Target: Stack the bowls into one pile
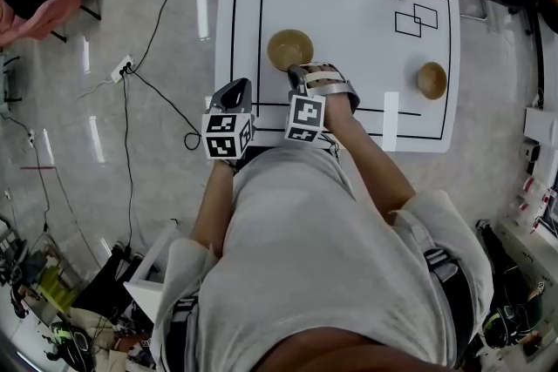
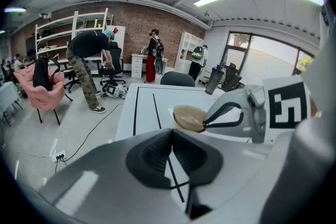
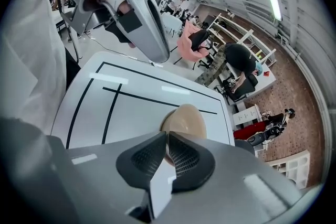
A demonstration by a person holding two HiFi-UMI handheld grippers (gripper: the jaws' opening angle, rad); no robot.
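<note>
Table (image 1: 349,4): white, marked with black lines, spread ahead of both my grippers. Right gripper (image 1: 299,72): angled down over the near part of the table, jaws pinched almost together on the near rim of the large bowl (image 1: 289,49), which lies just ahead of its tips. Left gripper (image 1: 238,87): jaws closed on nothing, hanging beside the right one at the table's left edge. Large bowl, again: tan, hollow up, held by that one rim. Small bowl (image 1: 432,79): same colour, well apart to the right of my right gripper, across the table. The right gripper is much the nearer, so I judge the pile gets made by working rightward.
</note>
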